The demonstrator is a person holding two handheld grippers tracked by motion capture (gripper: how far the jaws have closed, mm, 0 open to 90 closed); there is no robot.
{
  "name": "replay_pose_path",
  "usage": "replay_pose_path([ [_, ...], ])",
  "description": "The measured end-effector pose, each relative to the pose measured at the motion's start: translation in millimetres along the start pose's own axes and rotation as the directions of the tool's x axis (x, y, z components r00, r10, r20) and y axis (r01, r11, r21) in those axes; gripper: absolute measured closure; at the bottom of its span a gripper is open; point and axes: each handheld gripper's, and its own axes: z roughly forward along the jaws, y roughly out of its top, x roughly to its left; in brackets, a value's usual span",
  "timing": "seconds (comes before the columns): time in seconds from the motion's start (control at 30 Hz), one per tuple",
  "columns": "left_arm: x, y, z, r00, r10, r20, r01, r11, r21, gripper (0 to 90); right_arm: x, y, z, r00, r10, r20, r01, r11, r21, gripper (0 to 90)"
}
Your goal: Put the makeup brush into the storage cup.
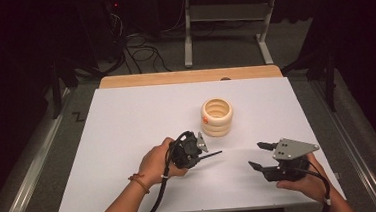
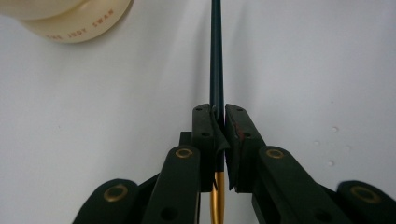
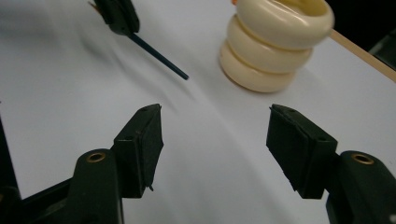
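Note:
My left gripper is shut on a thin dark stick that points right across the white tabletop. In the left gripper view the jaws pinch the stick, and a gold section of it shows below the pads. A cream holder made of three stacked rings stands upright behind the stick's tip, with a small orange spot on its side. My right gripper hovers at the front right, open with nothing between its fingers. It faces the holder and the stick.
A wooden strip runs along the table's far edge. Beyond it are a grey metal stand and loose cables on the floor. The holder's lower rim sits at the top left of the left gripper view.

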Motion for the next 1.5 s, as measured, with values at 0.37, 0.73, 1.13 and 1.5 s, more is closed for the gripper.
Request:
replay_pose_path([
  [0.37,-14.0,12.1,-3.8,0.9967,0.076,0.03,-0.075,0.997,-0.018,83.3,16.5,40.1,28.3,0.9855,-0.12,-0.12,0.13,0.989,0.077,43.0],
  [0.73,-23.4,16.0,-9.3,0.9923,0.118,0.037,-0.116,0.9921,-0.048,83.3,31.5,49.3,60.5,0.9674,-0.141,-0.21,0.165,0.981,0.099,52.0],
  [1.13,-14.2,7.2,-13.4,0.9977,0.061,0.029,-0.059,0.9942,-0.09,83.3,20.5,44.0,54.7,0.9893,-0.04,-0.141,0.043,0.999,0.018,43.1],
  [1.5,-14.0,6.6,-17.5,0.997,0.076,0.019,-0.074,0.994,-0.08,83.3,15.3,36.7,53.8,0.9904,-0.002,-0.138,0.003,1.0,0.009,42.4],
])
